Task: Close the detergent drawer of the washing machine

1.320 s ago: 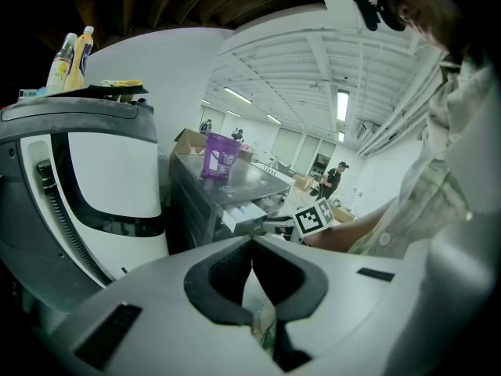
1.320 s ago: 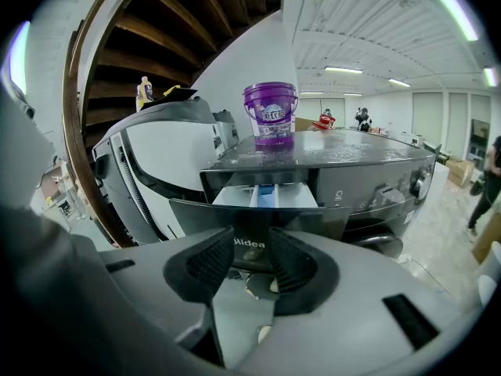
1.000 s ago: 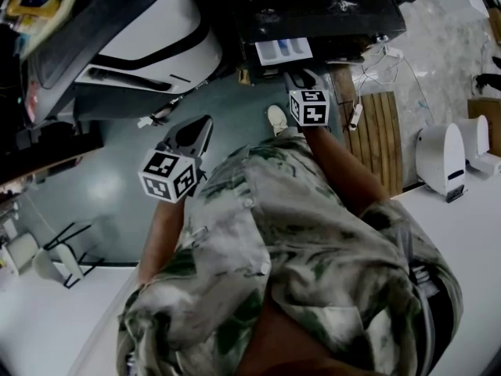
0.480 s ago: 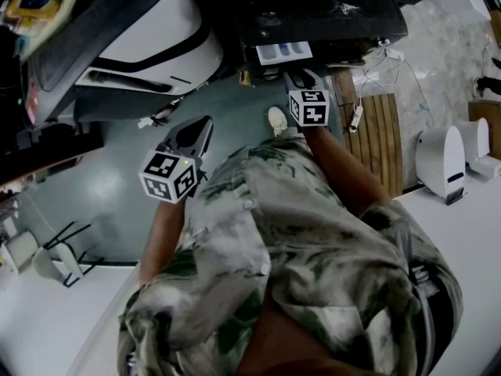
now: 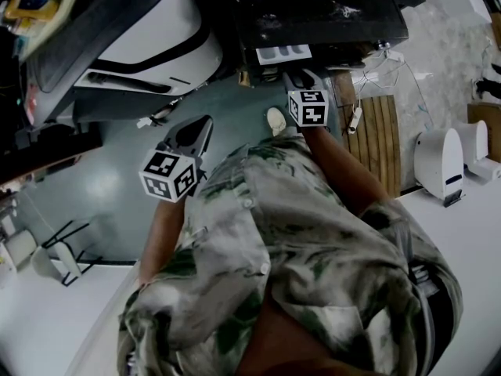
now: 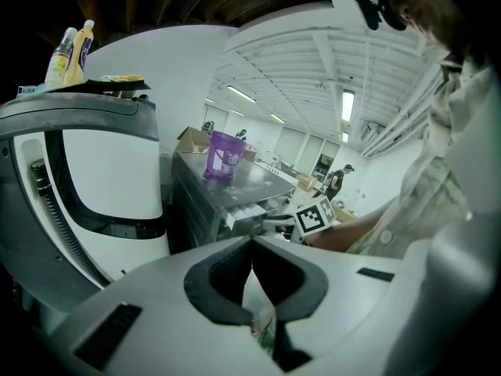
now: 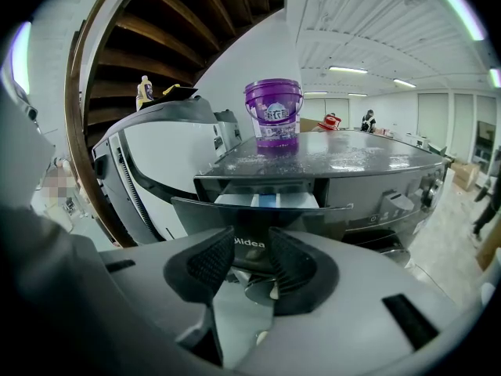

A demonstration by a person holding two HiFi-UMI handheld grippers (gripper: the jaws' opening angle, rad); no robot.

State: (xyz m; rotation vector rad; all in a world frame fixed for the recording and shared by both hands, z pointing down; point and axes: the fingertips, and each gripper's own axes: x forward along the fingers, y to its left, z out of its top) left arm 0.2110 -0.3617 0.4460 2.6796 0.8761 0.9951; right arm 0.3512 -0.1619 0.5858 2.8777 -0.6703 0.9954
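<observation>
The detergent drawer (image 7: 262,201) sits a little further into the washing machine (image 7: 376,180) than it did a second ago. In the head view, less of its pale tray (image 5: 283,53) shows past the dark front. It is not yet flush and still juts out. The right hand-held gripper (image 7: 250,241) has barely shifted over that second.

The drawer lies straight ahead of the right hand-held gripper, just beyond its fingertips, with the drawer's front panel filling the gap between them. The jaws stand slightly apart and grip nothing. I cannot tell whether the tips actually touch the panel.

The left hand-held gripper (image 6: 252,245) hangs well back and off to the left of the drawer. Its jaws are pressed together with nothing between them.

The drawer's tray is split into pale compartments with a blue section in the middle, and I cannot make out any contents. A purple bucket (image 7: 273,112) stands on top of the machine, above and beyond the right hand-held gripper.
</observation>
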